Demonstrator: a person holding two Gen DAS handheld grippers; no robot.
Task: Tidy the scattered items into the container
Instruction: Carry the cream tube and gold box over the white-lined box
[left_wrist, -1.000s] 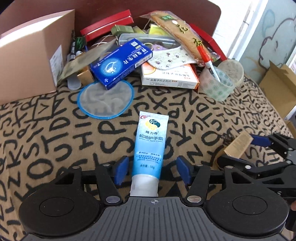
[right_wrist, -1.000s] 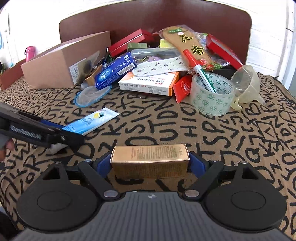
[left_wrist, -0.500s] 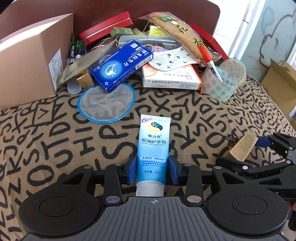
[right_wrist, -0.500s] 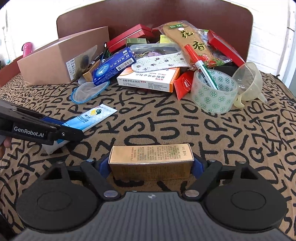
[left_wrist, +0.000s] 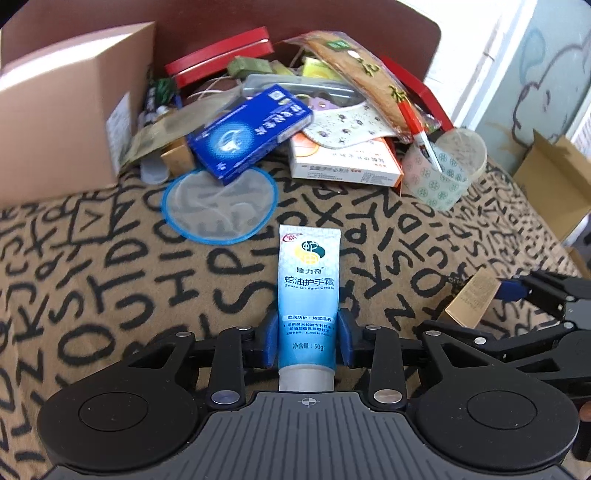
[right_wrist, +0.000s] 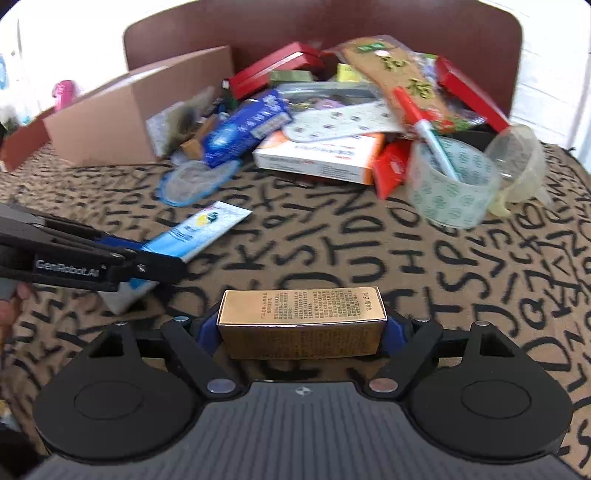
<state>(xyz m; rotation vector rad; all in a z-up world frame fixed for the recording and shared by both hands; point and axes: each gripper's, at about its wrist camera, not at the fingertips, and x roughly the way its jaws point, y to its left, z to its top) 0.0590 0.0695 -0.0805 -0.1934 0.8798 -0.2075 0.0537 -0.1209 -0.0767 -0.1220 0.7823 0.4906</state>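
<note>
My left gripper (left_wrist: 307, 338) is shut on a blue hand cream tube (left_wrist: 308, 291), gripping it near its white cap end. The tube also shows in the right wrist view (right_wrist: 199, 230), lifted a little off the cloth. My right gripper (right_wrist: 301, 325) is shut on a gold box (right_wrist: 301, 321), held crosswise between the pads; the box also shows in the left wrist view (left_wrist: 471, 301). A brown cardboard box (left_wrist: 70, 107) stands at the back left. A pile of scattered items lies at the back, led by a blue medicine box (left_wrist: 251, 133).
A round blue-rimmed mesh lid (left_wrist: 219, 203), a white and orange box (left_wrist: 343, 162), a tape roll (left_wrist: 441, 173) with a red marker in it, and a clear funnel (right_wrist: 517, 162) lie around the pile. A brown headboard (right_wrist: 332, 33) closes the back.
My left gripper closed on the hand cream tube and raised it slightly. My right gripper kept hold of the gold box and moved a little towards the pile.
</note>
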